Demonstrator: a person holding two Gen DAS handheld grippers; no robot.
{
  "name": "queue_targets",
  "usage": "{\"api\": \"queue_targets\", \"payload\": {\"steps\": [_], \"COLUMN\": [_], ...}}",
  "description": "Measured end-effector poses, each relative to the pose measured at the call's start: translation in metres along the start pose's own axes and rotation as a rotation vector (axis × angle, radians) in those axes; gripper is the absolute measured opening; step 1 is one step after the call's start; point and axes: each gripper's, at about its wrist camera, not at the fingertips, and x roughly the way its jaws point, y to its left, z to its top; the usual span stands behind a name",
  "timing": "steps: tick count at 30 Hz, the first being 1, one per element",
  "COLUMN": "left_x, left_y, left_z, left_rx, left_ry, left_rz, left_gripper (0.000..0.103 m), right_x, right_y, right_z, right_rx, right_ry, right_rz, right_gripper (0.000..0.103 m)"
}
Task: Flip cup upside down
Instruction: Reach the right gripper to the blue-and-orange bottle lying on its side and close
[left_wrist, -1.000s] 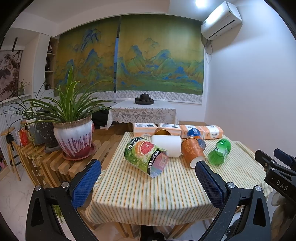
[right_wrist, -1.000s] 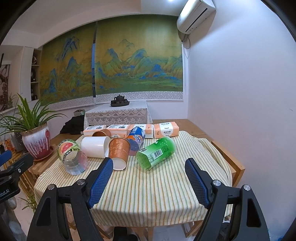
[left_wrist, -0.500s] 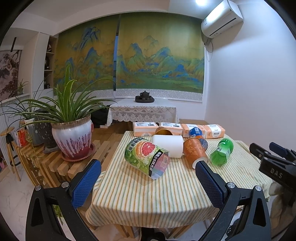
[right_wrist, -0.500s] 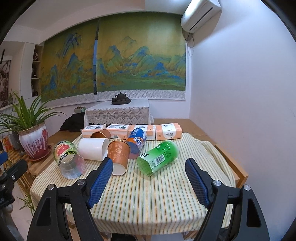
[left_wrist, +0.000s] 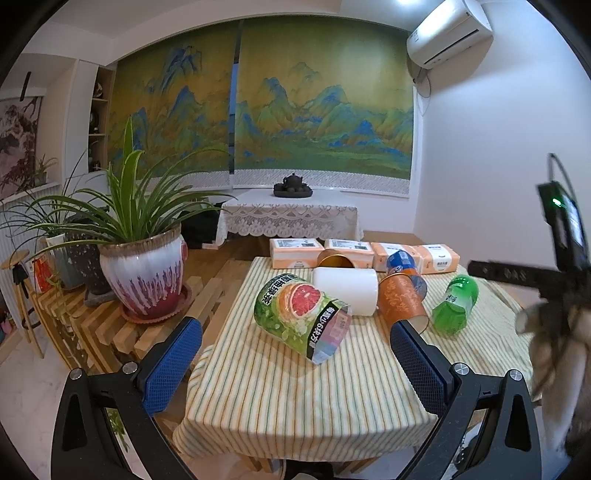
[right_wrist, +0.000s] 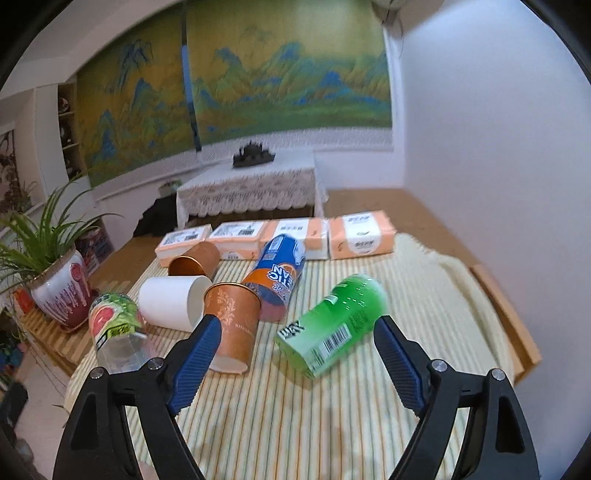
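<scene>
Several cups lie on their sides on the striped tablecloth (left_wrist: 280, 398). A grapefruit-print clear cup (left_wrist: 301, 317) is nearest the left gripper (left_wrist: 293, 332), which hangs open before the table's front-left corner, touching nothing. Behind it lie a white paper cup (left_wrist: 347, 291), an orange patterned paper cup (left_wrist: 400, 301) and a green cup (left_wrist: 454, 304). In the right wrist view the right gripper (right_wrist: 298, 323) is open above the cloth. The orange cup (right_wrist: 232, 325) lies by its left finger, and the green cup (right_wrist: 332, 326) lies between and beyond the fingers. A blue cup (right_wrist: 277, 273) and a brown cup (right_wrist: 194, 260) lie farther back.
Orange tissue packs (right_wrist: 295, 236) line the table's far edge (right_wrist: 495, 295). A potted plant (left_wrist: 142, 273) stands on a slatted bench to the left. The right tool's black frame (left_wrist: 561, 236) and a fuzzy sleeve (left_wrist: 554, 332) sit at the left view's right edge. A white wall is on the right.
The right gripper has moved forward and tipped down over the table, so the cups appear much closer and blurred. The left gripper has barely shifted. Both stay open.
</scene>
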Motion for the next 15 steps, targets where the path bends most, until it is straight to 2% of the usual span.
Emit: {"api": "queue_targets", "payload": {"steps": [5, 9, 15], "left_x": [0.01, 0.018, 0.029], "left_y": [0.009, 0.017, 0.031], "left_z": [0.001, 0.001, 0.001], "left_rx": [-0.011, -0.017, -0.037], "left_ry": [0.009, 0.021, 0.032], "left_rz": [0.015, 0.027, 0.041], "left_gripper": [0.103, 0.103, 0.103], "right_x": [0.06, 0.103, 0.151], "right_y": [-0.007, -0.006, -0.004], "right_z": [0.04, 0.071, 0.087], "right_rx": [0.048, 0.045, 0.083], "right_ry": [0.162, 0.241, 0.366], "right_rz": [0.068, 0.057, 0.075], "right_gripper": [0.082, 0.082, 0.082]}}
